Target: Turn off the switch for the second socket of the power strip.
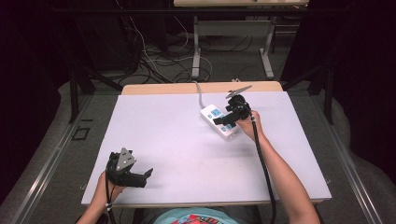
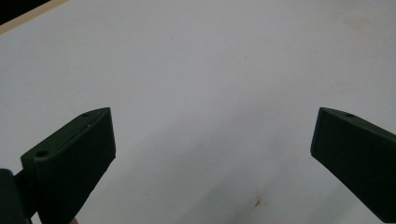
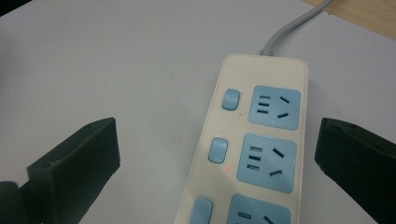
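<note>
power strip (image 1: 219, 122) lay flat on the white bench (image 1: 177, 154), right of centre toward the far edge, grey cord (image 1: 199, 94) trailing off the back. right tongs (image 1: 232, 119) hovered over it, jaws spread wide, nothing held. left tongs (image 1: 136, 176) rested near the front left corner, jaws also wide and empty. strip judged rigid, light, smooth plastic, likely slippery; best gripped across its narrow sides, clear of the switches (image 3: 218, 149). small red light (image 3: 227, 169) lit. room dark, cables on floor behind.
</note>
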